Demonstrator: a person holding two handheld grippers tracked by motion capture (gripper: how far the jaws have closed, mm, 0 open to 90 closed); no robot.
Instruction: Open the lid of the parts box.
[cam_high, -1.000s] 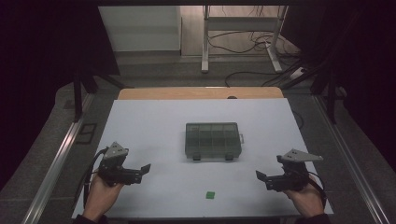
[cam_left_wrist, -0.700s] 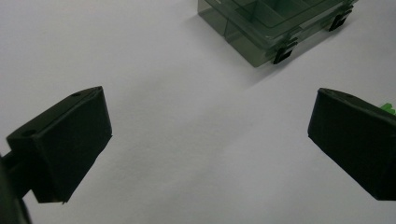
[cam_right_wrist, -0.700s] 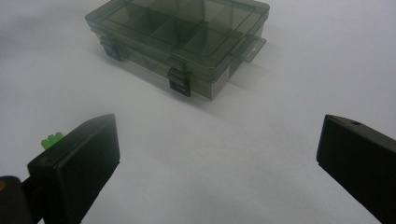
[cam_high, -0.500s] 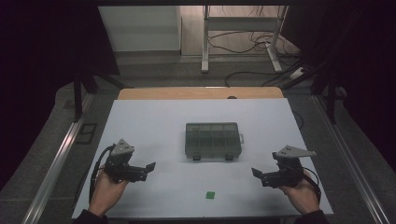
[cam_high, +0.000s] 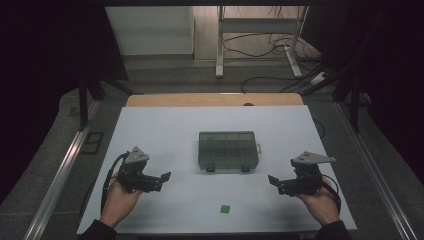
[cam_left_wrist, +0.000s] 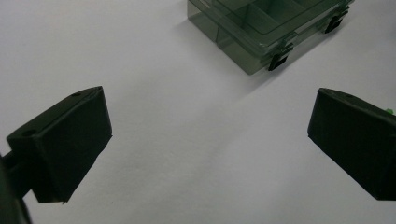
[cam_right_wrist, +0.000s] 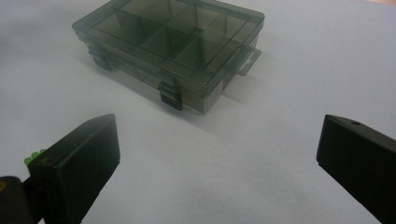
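A smoky, see-through compartment box lies shut in the middle of the white table, with two black latches on its near side. A small green block rests near the front edge. My left gripper is held low at the box's front left, jaws wide apart and nothing between them. In the left gripper view the left gripper points at bare table, with the box at the top right. My right gripper is at the box's front right, open and empty. In its own view the right gripper faces the box, and the green block peeks out behind its left jaw.
A wooden strip runs along the table's far edge. Metal rails flank both sides. Beyond the table stand a white cabinet and a metal frame, with cables on the floor.
Both hands have moved inward towards the middle of the table: the left gripper to the right, the right gripper to the left. Both jaws stay apart.
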